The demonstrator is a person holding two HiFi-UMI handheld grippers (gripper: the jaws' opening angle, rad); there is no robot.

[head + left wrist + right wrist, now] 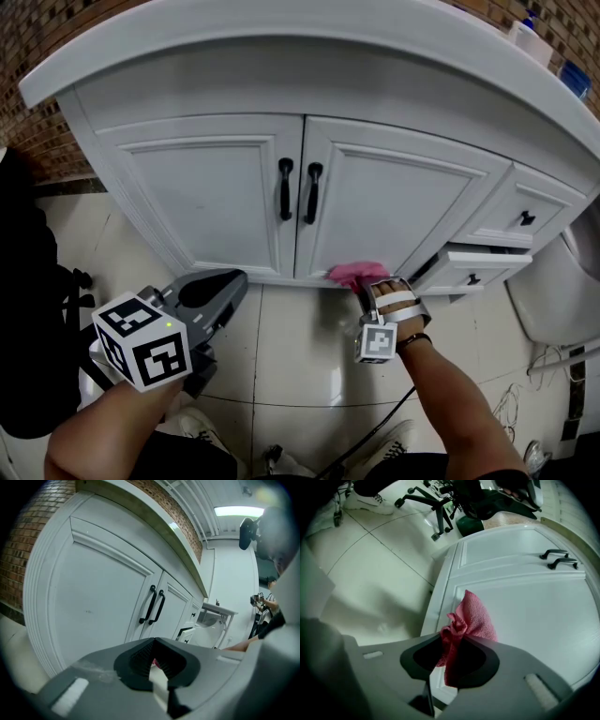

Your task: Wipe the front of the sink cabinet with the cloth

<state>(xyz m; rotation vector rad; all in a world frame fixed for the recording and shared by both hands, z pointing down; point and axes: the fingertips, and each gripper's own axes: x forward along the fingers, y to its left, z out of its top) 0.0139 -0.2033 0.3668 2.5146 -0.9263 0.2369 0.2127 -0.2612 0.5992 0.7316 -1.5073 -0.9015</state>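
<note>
Right gripper (375,292) is clamping the pink cloth (355,274) against the right door (394,202) at its bottom edge, so the panel lies above it. Left gripper (225,286) is closed on nothing, farther off.

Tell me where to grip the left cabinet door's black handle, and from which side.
Best grip the handle mid-bar, coming straight at the door front with jaws either side. It is a slim upright bar standing off the door, fixed at both ends.

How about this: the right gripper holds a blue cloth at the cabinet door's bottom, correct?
The cloth is pink, not blue; the right gripper view shows it. The right gripper does hold it at the bottom of the cabinet door.
</note>
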